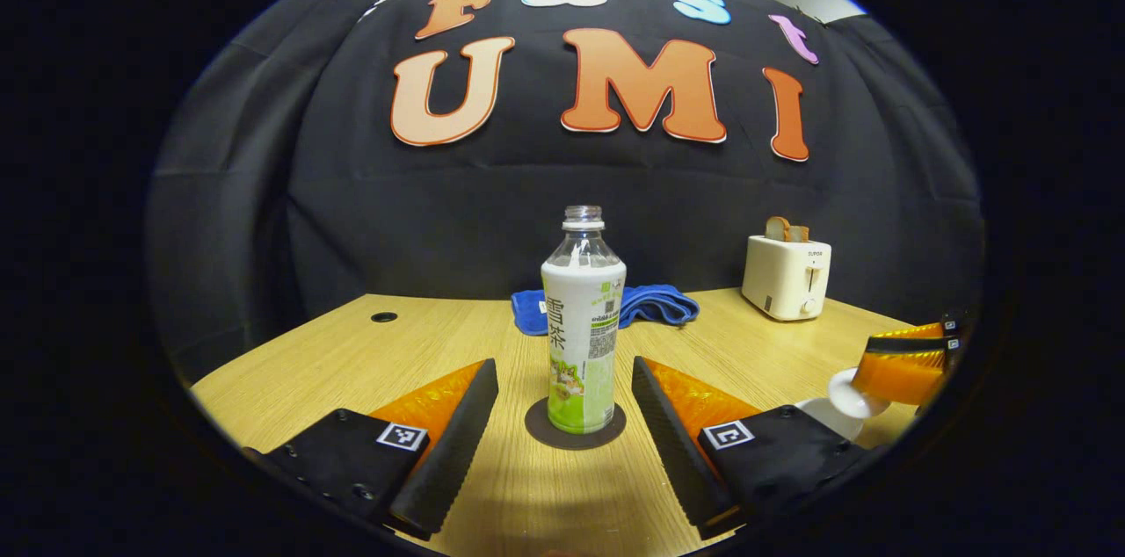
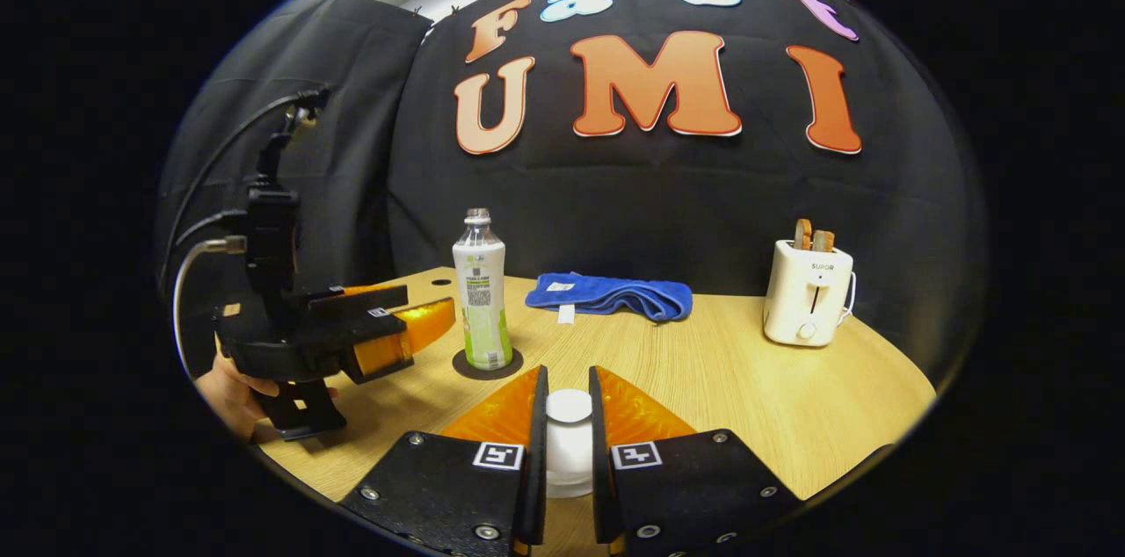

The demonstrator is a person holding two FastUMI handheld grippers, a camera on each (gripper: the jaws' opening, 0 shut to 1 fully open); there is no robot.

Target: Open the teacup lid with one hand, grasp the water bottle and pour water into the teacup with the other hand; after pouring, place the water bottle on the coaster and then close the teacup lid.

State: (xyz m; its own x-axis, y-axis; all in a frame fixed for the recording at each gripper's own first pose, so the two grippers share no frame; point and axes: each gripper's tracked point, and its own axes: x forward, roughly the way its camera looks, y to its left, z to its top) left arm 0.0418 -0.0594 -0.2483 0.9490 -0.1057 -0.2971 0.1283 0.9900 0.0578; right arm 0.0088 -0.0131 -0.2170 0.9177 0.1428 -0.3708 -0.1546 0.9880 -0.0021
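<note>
Left gripper (image 1: pixel 564 416): jaws spread wide, clear of the water bottle (image 1: pixel 582 337), which stands upright and uncapped on the coaster (image 1: pixel 538 427) between them at 12 o'clock. Right gripper (image 2: pixel 568 430): jaws closed on the white teacup lid (image 2: pixel 569 406). Blue towel (image 2: pixel 611 293) and toaster (image 2: pixel 807 292) stand behind.

Both views are showing bright, even overhead light w/ strong fisheye bending at the edges; the table (image 1: pixel 422 337) rim is curving. The water bottle (image 1: pixel 582 324) is casting a soft shadow toward the camera, and its clear neck is catching small glints. Focus is staying sharp at centre and smearing slightly near the rim.
</note>
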